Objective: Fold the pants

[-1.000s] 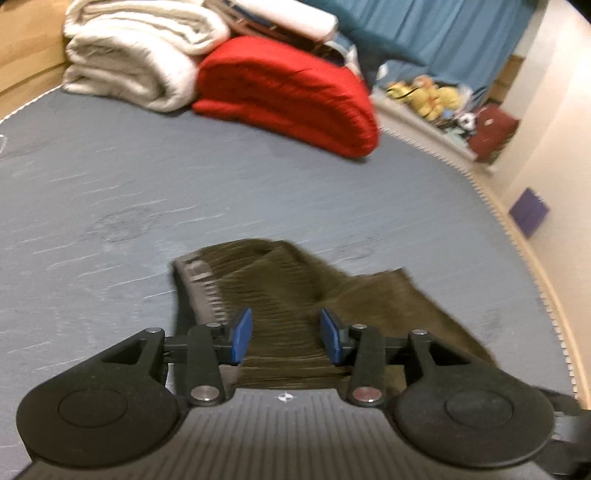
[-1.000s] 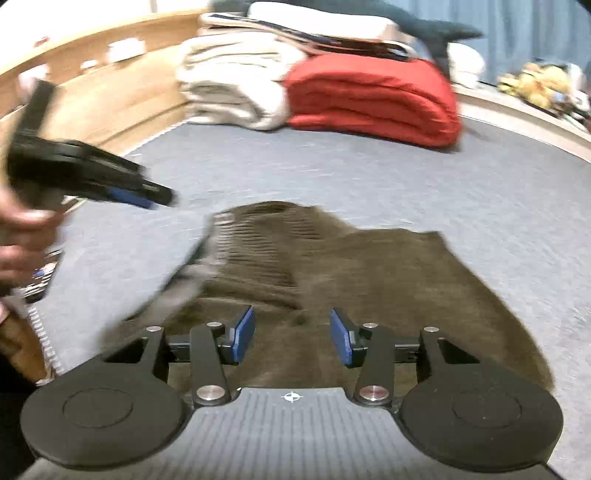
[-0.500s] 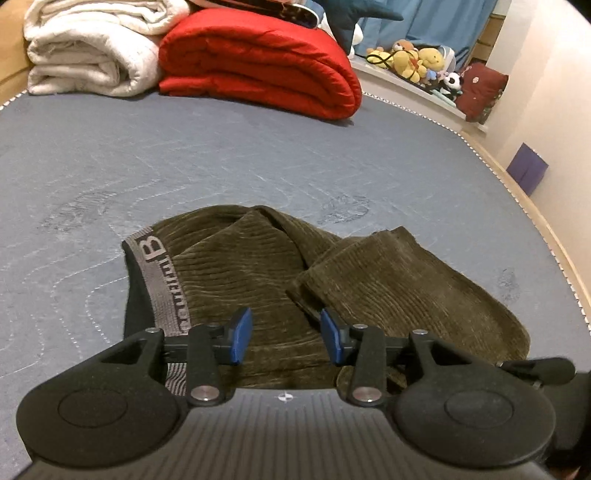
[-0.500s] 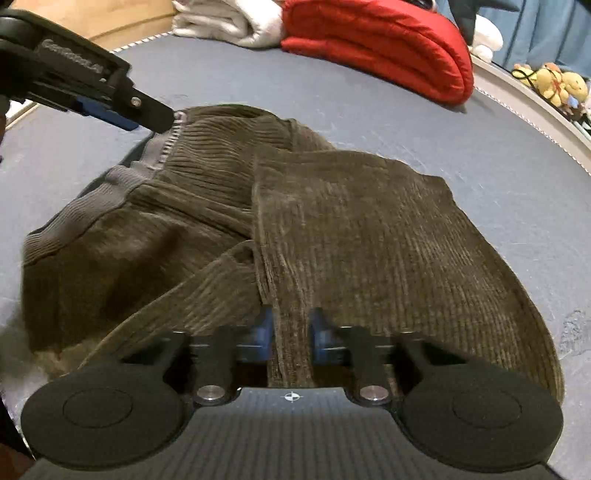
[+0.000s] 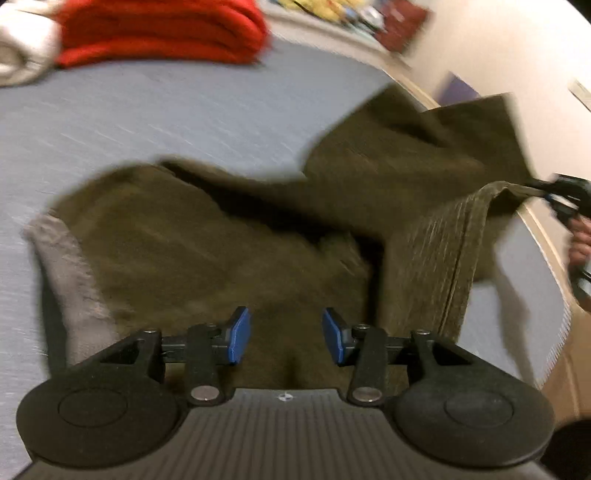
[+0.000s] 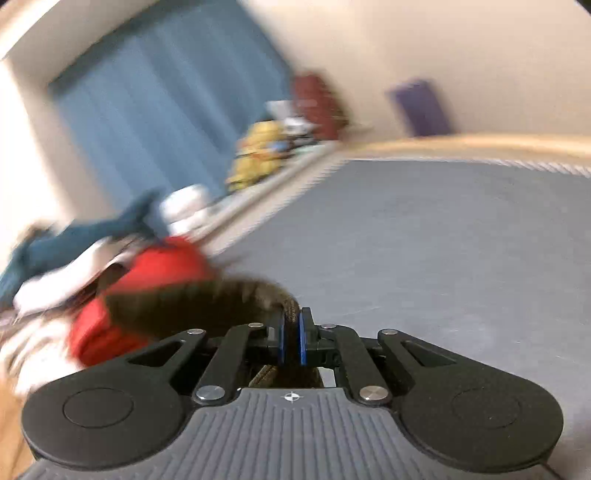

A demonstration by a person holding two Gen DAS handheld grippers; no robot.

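Right hand-held gripper (image 6: 291, 338) had just clamped its blue pads on a fold of the olive pants (image 5: 207, 243), lifting that leg off the grey bed (image 5: 147, 110); left hand-held gripper (image 5: 282, 338) hung spread above the waistband (image 5: 70, 273), touching nothing

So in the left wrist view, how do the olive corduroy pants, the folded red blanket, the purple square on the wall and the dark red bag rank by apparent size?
1. Olive corduroy pants, by far.
2. Folded red blanket, cropped by the frame.
3 and 4. Purple square and dark red bag: both small, blurred and far, so too alike to rank.
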